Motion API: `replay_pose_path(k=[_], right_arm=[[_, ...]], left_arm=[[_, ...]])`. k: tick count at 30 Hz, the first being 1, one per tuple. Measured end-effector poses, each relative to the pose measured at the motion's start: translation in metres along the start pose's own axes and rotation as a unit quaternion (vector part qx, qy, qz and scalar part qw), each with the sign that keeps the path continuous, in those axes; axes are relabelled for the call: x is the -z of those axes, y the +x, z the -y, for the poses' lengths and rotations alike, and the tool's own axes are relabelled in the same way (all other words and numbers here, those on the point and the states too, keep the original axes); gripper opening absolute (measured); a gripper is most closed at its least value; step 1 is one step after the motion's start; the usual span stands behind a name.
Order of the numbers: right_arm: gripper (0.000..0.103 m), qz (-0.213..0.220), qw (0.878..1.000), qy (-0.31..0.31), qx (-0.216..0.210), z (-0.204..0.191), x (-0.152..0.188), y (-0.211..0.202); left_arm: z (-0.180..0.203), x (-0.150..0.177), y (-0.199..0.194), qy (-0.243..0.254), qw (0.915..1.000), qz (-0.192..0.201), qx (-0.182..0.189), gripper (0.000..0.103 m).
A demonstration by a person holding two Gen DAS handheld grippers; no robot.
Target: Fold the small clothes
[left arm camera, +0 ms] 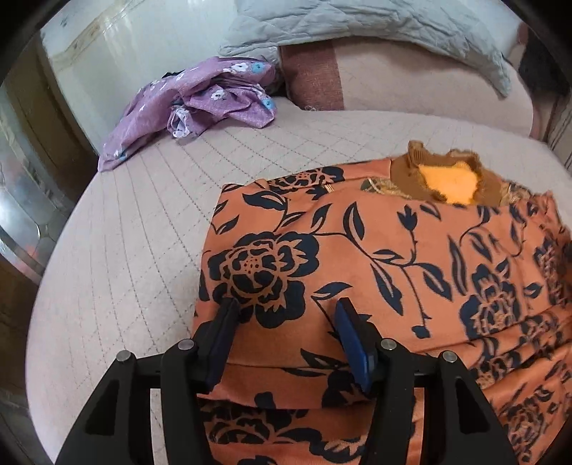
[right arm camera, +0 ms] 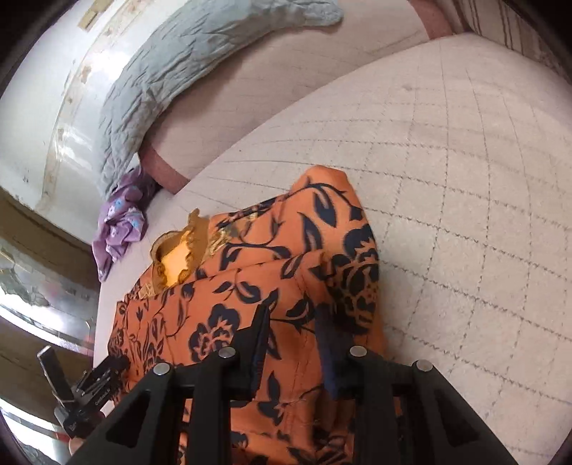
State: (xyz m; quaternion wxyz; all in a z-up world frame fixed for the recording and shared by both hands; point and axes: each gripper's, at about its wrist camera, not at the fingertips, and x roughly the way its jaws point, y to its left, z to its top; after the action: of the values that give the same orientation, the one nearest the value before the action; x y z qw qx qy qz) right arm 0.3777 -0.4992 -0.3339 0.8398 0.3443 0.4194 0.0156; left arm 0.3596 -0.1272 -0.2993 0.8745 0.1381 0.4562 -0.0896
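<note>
An orange garment with dark blue flowers point(left arm camera: 375, 257) lies partly folded on the quilted bed, its brown ruffled collar point(left arm camera: 447, 175) at the far end. My left gripper point(left arm camera: 286, 311) is open, its blue-padded fingers resting on the near left part of the fabric. In the right wrist view the same garment point(right arm camera: 250, 286) lies with its sides folded in. My right gripper point(right arm camera: 296, 314) is open over the garment's right side, fingers down on the cloth. The left gripper's body point(right arm camera: 85, 393) shows at the lower left of that view.
A crumpled purple flowered cloth point(left arm camera: 200, 103) lies at the far left of the bed point(left arm camera: 136, 232), also seen in the right wrist view point(right arm camera: 118, 225). A grey quilt point(left arm camera: 357, 32) lies over pillows at the headboard. The bed's left edge drops beside a wooden frame.
</note>
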Motion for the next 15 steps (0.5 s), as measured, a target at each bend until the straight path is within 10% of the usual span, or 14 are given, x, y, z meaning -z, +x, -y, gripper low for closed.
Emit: replay_pose_path(k=[10,15], right_arm=[[0.031,-0.113,0.985,-0.113,-0.059,-0.071,0.051,0.037],[0.03,-0.109,0.983,-0.116,-0.094,-0.08,0.054,0.026]], left_arm=[[-0.006,0.003,0.008,0.016,0.9978,-0.012,-0.063,0.059],[-0.01,-0.002,-0.006,-0.011,0.9997,0.01,-0.018,0.059]])
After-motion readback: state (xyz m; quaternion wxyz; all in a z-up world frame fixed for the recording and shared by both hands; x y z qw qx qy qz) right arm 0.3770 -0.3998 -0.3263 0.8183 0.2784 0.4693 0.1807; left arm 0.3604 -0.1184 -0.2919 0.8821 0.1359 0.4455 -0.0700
